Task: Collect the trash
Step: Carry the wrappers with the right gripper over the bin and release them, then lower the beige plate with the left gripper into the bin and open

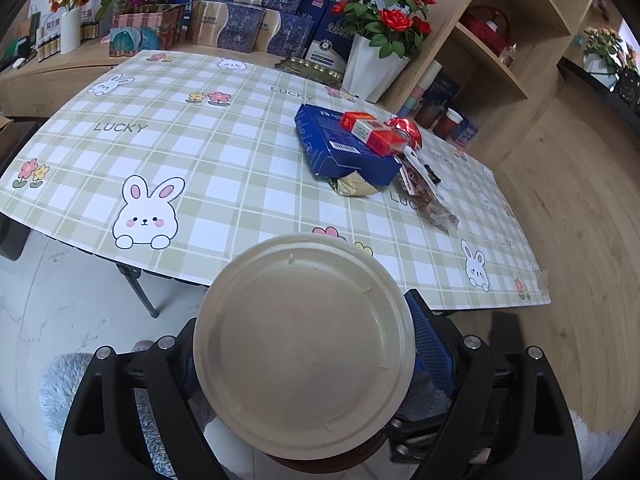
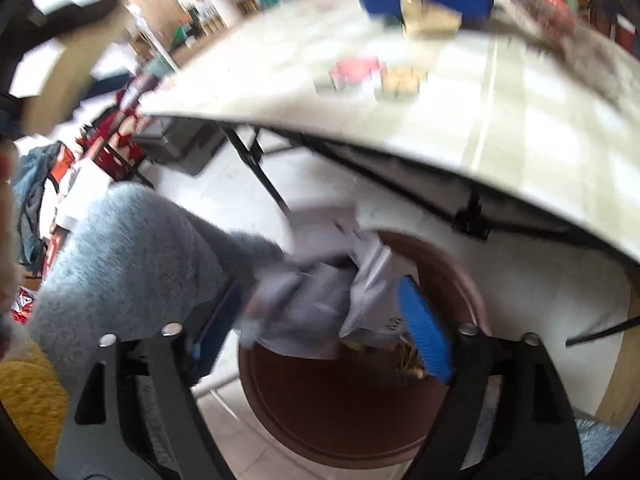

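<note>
table: we saw plaid cloth; trash heap near its far right edge
bin: brown, round, on floor below table edge
lid: round, flat face toward camera, clamped in our left gripper
blue box: heap's base, long axis running away from us
paper: crumpled, over bin, axis unclear; right gripper jaws apart

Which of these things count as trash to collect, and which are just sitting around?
Part of the job:
- blue box
- red packet
- gold wrapper
- clear wrapper
- crumpled paper at the brown bin
- round lid

Just lying about:
- red rose pot
- stacked gift boxes
- wooden shelf
</note>
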`<state>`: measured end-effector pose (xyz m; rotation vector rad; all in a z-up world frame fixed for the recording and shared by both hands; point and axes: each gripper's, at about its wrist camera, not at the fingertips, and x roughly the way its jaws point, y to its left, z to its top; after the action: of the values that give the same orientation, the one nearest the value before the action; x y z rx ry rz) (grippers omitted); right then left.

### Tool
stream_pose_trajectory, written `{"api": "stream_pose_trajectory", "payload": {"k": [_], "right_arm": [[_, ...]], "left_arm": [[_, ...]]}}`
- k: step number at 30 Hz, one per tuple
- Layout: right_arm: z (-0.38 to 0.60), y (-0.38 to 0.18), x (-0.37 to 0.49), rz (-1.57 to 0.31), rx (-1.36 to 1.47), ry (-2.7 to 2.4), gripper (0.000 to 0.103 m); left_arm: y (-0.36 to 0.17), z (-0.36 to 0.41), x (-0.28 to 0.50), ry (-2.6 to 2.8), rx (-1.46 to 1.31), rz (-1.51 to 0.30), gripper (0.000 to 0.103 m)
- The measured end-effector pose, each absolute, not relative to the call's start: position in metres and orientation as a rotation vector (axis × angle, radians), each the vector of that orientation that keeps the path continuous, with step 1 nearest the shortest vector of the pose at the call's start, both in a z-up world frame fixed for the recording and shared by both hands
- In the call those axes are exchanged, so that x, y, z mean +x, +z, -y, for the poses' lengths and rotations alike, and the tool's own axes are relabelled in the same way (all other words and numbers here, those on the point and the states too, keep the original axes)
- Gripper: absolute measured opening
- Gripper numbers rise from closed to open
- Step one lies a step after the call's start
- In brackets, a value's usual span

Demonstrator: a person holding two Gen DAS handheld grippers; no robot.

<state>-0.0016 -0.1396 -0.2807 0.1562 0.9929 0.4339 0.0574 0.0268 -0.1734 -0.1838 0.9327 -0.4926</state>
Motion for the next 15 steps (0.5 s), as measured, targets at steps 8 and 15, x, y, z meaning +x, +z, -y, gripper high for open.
{"api": "stream_pose_trajectory", "payload": {"k": [8,15], "right_arm": [[0.152,-0.26,-0.009,-0.927,0.141,0.426,0.096],[0.197,-0.213,-0.032,-0.756,0.094,0.27,0.097]], "left_arm": [[-0.18,-0.011,0.052,-0.499,-0.136,-0.949,0.082],[-0.197,0.006,0.043,-0.532,-0.079,-0.999,0.082]]}}
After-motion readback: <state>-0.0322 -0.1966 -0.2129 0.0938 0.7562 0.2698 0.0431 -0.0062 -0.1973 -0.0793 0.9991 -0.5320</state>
